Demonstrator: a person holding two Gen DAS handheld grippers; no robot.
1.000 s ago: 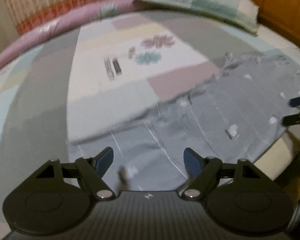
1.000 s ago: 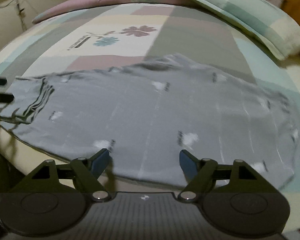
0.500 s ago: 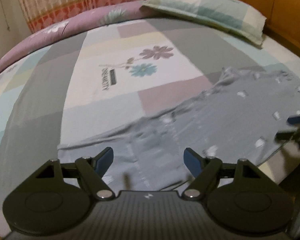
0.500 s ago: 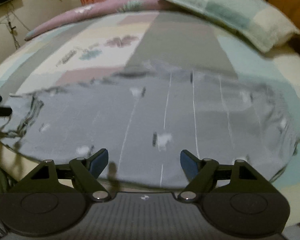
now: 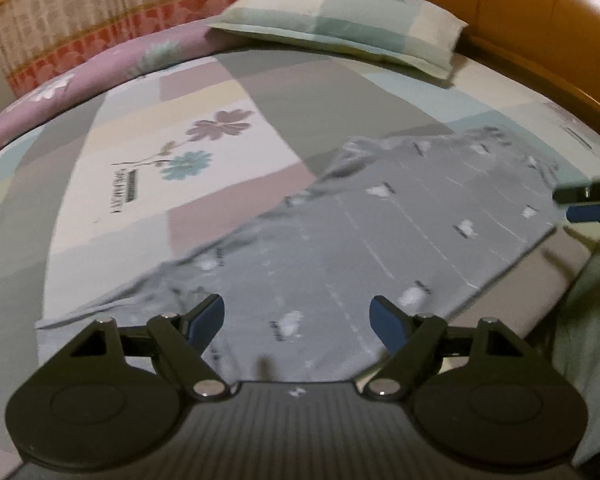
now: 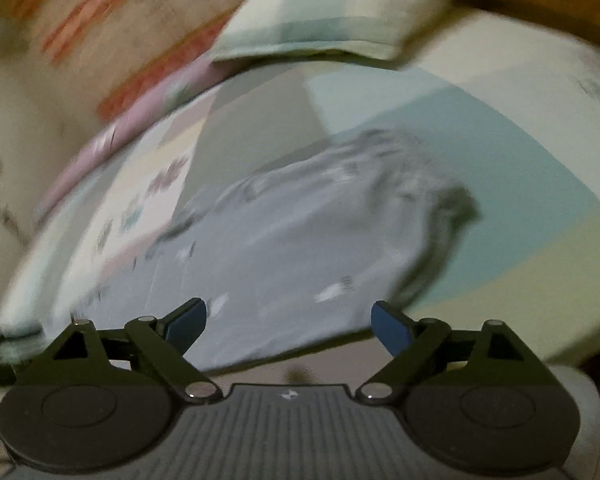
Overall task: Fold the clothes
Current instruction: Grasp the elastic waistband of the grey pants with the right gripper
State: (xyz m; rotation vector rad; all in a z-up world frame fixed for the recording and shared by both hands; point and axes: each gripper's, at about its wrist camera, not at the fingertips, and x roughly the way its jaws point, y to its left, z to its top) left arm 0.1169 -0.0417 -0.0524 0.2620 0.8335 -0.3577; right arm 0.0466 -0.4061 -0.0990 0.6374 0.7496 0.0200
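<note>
A grey garment (image 5: 380,240) with small white marks lies spread flat near the front edge of the bed; the right wrist view shows the garment (image 6: 300,248) blurred and tilted. My left gripper (image 5: 299,318) hovers over its near left part, jaws opening, nothing between the blue pads. My right gripper (image 6: 288,324) hangs over the garment's near edge, jaws opening wider, also with nothing in them. In the left wrist view the right gripper's fingertips (image 5: 584,204) show at the far right, beside the garment's right end.
The bed carries a patchwork sheet (image 5: 180,152) with a flower print. A checked pillow (image 5: 340,24) lies at the head, by an orange wooden headboard (image 5: 520,32). A striped curtain (image 5: 80,20) hangs behind. The bed's front edge (image 6: 500,344) runs just under the right gripper.
Both grippers have slid sideways along the garment's near edge. The right gripper has rolled, so its view is now tilted and blurred, and its jaws stand wider.
</note>
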